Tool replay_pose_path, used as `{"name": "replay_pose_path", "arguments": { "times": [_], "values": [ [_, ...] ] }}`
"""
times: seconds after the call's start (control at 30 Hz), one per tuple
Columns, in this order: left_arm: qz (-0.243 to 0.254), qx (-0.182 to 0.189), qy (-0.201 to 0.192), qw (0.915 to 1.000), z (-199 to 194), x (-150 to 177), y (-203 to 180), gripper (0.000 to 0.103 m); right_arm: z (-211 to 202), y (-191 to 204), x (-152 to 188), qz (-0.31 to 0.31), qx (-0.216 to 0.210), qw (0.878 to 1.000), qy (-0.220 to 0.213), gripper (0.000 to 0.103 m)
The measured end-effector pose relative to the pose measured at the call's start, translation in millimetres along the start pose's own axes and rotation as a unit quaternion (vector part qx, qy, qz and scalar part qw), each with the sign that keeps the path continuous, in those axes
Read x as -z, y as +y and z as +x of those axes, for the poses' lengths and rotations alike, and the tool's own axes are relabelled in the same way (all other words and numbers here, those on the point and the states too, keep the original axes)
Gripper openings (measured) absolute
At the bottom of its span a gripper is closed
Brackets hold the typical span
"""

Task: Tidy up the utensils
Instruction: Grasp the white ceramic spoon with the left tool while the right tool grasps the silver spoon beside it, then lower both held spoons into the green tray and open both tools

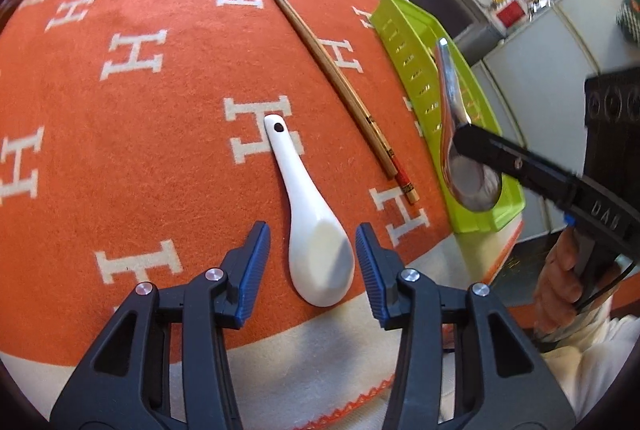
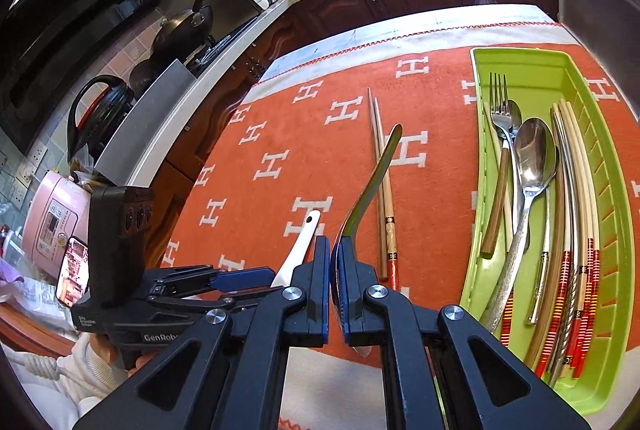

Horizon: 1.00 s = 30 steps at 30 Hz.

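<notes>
Left gripper [image 1: 312, 250] hovers, jaws apart, around a white ceramic spoon [image 1: 310, 230]; right gripper [image 2: 334, 270] clamps a metal spoon [image 2: 370, 181] beside the green tray [image 2: 480, 189].

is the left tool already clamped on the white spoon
No, the left tool is open, its blue pads either side of the white ceramic spoon lying on the orange cloth.
</notes>
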<state>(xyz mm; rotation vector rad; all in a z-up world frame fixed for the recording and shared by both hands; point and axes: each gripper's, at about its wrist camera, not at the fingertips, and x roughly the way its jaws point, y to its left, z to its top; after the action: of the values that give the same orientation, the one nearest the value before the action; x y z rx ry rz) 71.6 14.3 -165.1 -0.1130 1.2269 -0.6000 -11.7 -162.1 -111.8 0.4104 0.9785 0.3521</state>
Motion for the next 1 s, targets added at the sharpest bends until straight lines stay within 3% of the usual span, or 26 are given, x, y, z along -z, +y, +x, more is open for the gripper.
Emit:
{"name": "replay_pose_path", "arguments": {
  "times": [0.07,0.13,0.23,0.27,0.3,0.37,0.57,0.77,1.0],
  "values": [
    [0.02,-0.016,0.001,0.9997,2,0,-7,0.04,2,-2,0,0.006,0.001,1.0,0.001,0.004],
    [0.039,-0.034,0.003,0.9987,5,-1,-14,0.032,4,-2,0,0.009,0.002,1.0,0.002,0.004],
    [0.046,-0.039,0.009,0.9982,8,-4,-19,0.026,4,-2,0,0.011,0.004,1.0,-0.001,0.004],
    [0.048,-0.038,0.011,0.9981,9,-5,-22,0.022,2,-3,0,0.011,0.004,1.0,-0.003,0.004],
    [0.046,-0.034,0.013,0.9983,10,-4,-23,0.009,2,-4,-1,0.012,0.004,1.0,-0.005,0.004],
    [0.043,-0.025,0.018,0.9986,11,-5,-25,0.006,-1,-5,-1,0.014,0.005,1.0,-0.009,0.004],
    [0.052,-0.054,0.012,0.9971,9,-6,-34,0.006,-19,-16,-3,0.03,0.005,0.999,-0.031,0.004],
    [0.066,-0.079,-0.03,0.9942,-14,-17,-49,0.006,-60,-44,-8,0.065,0.014,0.995,-0.069,0.004],
    [0.109,-0.07,-0.068,0.9892,-34,-44,-99,0.006,-81,-75,-2,0.089,0.049,0.994,-0.045,0.004]
  ]
}}
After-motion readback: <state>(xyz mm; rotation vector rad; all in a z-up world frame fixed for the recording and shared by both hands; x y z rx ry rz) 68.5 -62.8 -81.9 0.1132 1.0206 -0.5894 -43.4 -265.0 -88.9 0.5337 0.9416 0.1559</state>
